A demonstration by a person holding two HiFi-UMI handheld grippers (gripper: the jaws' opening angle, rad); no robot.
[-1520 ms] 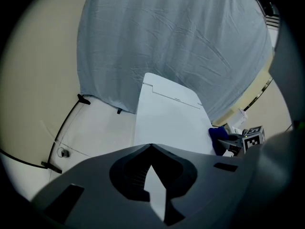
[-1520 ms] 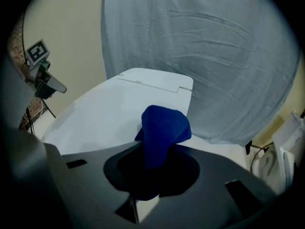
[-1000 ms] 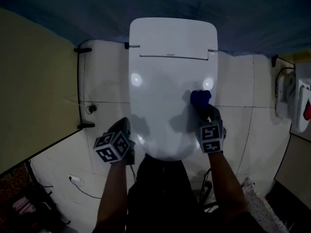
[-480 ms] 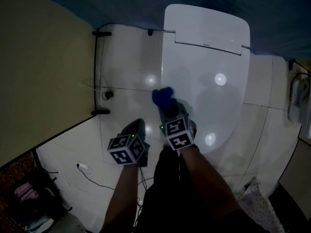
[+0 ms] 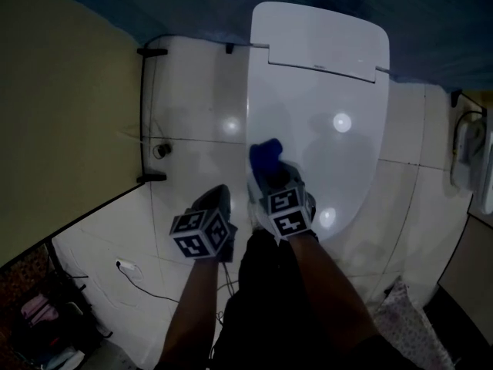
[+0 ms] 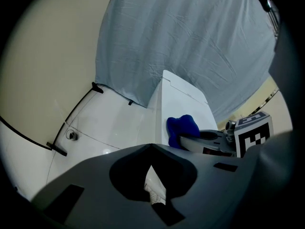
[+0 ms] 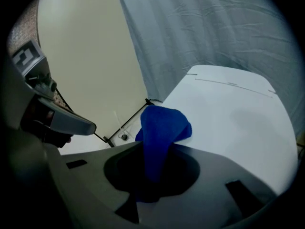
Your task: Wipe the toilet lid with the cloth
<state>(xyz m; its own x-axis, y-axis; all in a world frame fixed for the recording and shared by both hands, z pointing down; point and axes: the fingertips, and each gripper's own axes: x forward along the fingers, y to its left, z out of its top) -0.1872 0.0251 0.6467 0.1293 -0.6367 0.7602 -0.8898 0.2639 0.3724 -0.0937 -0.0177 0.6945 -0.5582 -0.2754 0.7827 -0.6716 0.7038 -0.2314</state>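
The white toilet lid (image 5: 339,91) is closed and lies at centre right in the head view. A blue cloth (image 5: 266,156) rests bunched on the lid's left side near its edge. My right gripper (image 5: 270,173) is shut on the cloth, which bulges out past its jaws (image 7: 162,125). The lid (image 7: 238,113) stretches ahead and to the right of that gripper (image 7: 153,149). My left gripper (image 5: 218,196) hangs over the floor just left of the toilet's front, jaws together with nothing between them (image 6: 151,147). From the left gripper view the cloth (image 6: 182,128) shows at the right.
White floor tiles (image 5: 192,122) surround the toilet. A beige wall (image 5: 69,114) with black brackets (image 5: 152,51) runs along the left, with a floor drain (image 5: 162,150) nearby. A cable (image 5: 127,269) lies at lower left. A blue-grey sheet (image 6: 190,42) hangs behind. A white fixture (image 5: 471,160) sits far right.
The right gripper has dragged the blue cloth across the lid from its right side to its left edge. The left gripper has stayed beside the toilet. The head view shifted left.
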